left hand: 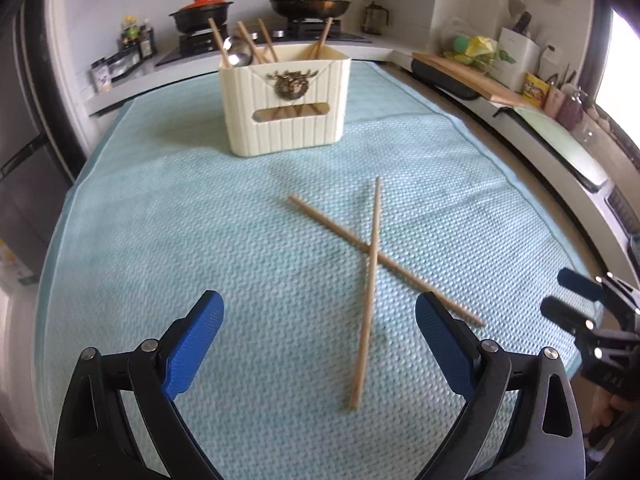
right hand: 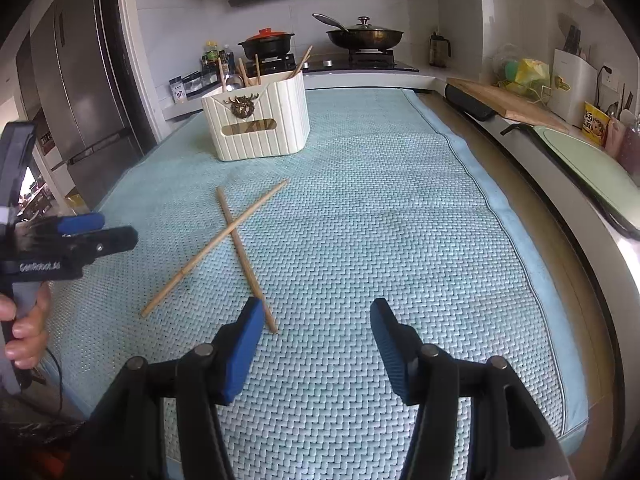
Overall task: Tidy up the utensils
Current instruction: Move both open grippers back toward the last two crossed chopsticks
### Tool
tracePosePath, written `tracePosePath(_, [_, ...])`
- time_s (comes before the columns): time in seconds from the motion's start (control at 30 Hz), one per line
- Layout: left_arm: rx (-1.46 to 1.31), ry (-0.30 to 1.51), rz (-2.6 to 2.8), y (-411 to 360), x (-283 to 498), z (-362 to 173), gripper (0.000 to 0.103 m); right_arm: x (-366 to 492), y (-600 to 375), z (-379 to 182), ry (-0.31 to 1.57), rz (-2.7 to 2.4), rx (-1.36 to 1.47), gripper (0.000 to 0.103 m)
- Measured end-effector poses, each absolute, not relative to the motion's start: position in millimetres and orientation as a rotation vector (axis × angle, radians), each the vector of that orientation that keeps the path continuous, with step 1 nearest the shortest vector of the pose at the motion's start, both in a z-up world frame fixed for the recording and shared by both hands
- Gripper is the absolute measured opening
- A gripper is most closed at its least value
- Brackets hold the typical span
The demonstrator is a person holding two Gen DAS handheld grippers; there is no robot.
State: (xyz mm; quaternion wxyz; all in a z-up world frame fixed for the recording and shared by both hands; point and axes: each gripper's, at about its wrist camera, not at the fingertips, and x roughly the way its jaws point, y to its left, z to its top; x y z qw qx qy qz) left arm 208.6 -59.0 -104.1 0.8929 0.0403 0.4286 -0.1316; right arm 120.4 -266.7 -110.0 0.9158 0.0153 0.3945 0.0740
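Two wooden chopsticks (left hand: 370,264) lie crossed on the light blue mat (left hand: 200,220); they also show in the right wrist view (right hand: 234,236). A cream utensil holder (left hand: 286,102) with a metal emblem stands at the back of the mat and holds several chopsticks and a metal spoon (left hand: 236,50); it also shows in the right wrist view (right hand: 258,120). My left gripper (left hand: 320,320) is open, just short of the chopsticks' near ends. My right gripper (right hand: 316,320) is open and empty, right of the chopsticks.
A stove with a wok (left hand: 310,6) and a red-lidded pot (left hand: 202,10) stands behind the mat. A counter with a wooden cutting board (right hand: 508,102), a sink and jars runs along the right. A refrigerator (right hand: 80,92) stands at the left.
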Motion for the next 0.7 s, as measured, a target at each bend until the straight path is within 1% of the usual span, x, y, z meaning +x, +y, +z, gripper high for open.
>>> tracePosePath(0.13, [0.162, 0.887, -0.344, -95, 247, -103, 0.097, 116, -277, -108, 0.807, 0.130, 0.046, 0.056])
tracePosePath(0.27, [0.230, 0.916, -0.393, -127, 279, -116, 0.096, 110, -289, -107, 0.806, 0.108, 0.063, 0.056])
tracePosePath(0.33, [0.258, 0.945, -0.389, -138, 293, -128, 0.087, 107, -293, -107, 0.806, 0.100, 0.070, 0.056])
tracePosePath(0.37, [0.270, 0.964, -0.384, -143, 299, -134, 0.085, 106, -295, -107, 0.808, 0.098, 0.072, 0.056])
tracePosePath(0.47, [0.299, 1.003, -0.374, -154, 310, -150, 0.075, 104, -300, -106, 0.810, 0.095, 0.079, 0.056])
tracePosePath(0.53, [0.312, 1.018, -0.368, -160, 314, -156, 0.065, 103, -303, -105, 0.807, 0.093, 0.082, 0.056])
tracePosePath(0.57, [0.314, 1.027, -0.368, -162, 315, -159, 0.063, 103, -304, -104, 0.806, 0.092, 0.083, 0.056])
tracePosePath(0.6, [0.314, 1.035, -0.370, -164, 316, -161, 0.057, 103, -304, -104, 0.805, 0.092, 0.085, 0.056])
tracePosePath(0.63, [0.317, 1.043, -0.371, -166, 317, -164, 0.046, 103, -305, -104, 0.805, 0.093, 0.088, 0.056])
tracePosePath(0.67, [0.322, 1.052, -0.372, -168, 318, -166, 0.038, 104, -305, -104, 0.806, 0.094, 0.091, 0.056])
tracePosePath(0.7, [0.323, 1.055, -0.376, -170, 319, -168, 0.021, 104, -304, -104, 0.807, 0.095, 0.094, 0.056])
